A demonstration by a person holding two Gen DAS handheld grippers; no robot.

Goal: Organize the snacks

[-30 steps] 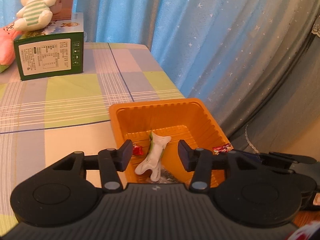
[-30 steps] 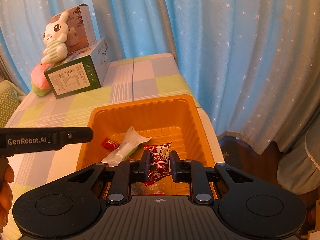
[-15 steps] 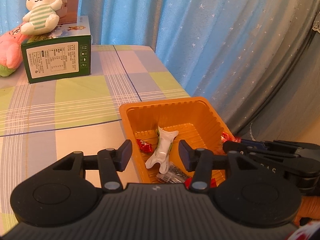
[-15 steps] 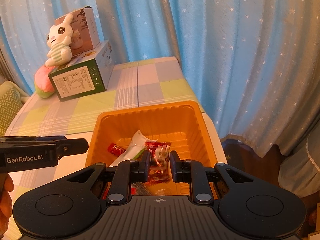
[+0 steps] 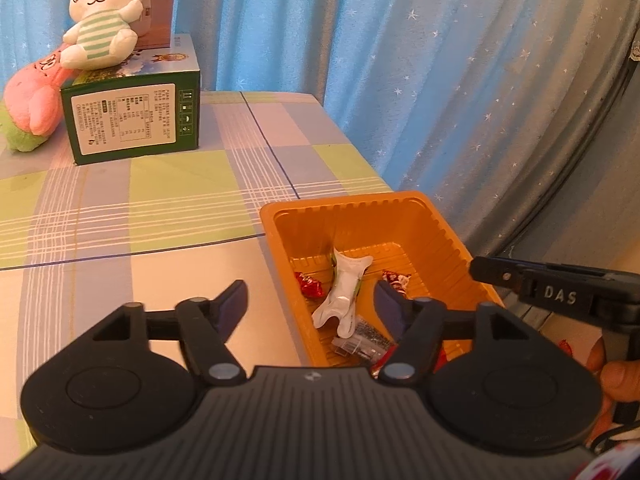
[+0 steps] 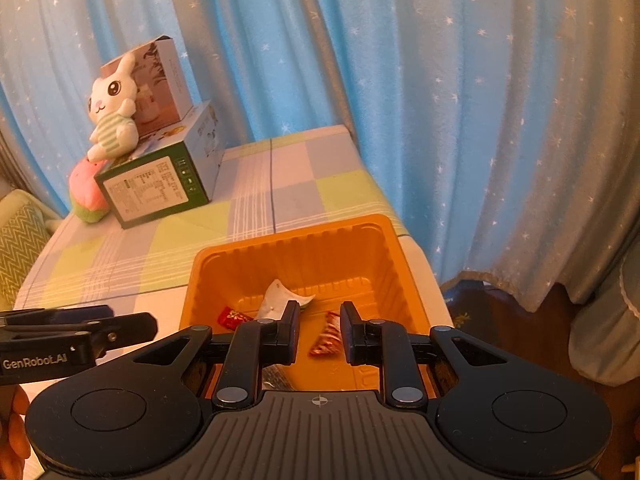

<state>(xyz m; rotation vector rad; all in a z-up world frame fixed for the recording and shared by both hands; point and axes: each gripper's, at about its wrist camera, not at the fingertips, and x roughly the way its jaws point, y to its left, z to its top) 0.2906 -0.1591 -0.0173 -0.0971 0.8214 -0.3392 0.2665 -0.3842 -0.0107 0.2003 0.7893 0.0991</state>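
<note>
The orange tray (image 5: 340,200) sits at the near right corner of the checked table (image 5: 160,200), beside the blue curtain (image 5: 440,80). In it lie a white packet (image 5: 344,284), a small red candy (image 5: 308,284) to its left, a red wrapper (image 6: 326,338) to its right, and a clear packet (image 5: 360,340) at the near end. The left gripper (image 5: 310,292) hangs over the tray's near left edge; its jaws have just been opening and stand wide, with nothing gripped. The right gripper (image 6: 320,316) hangs over the tray's right side, jaws drawn nearly together and clear of the red wrapper below them. Far left stands a green box (image 5: 132,120) with a plush rabbit (image 5: 100,20) on top.
</note>
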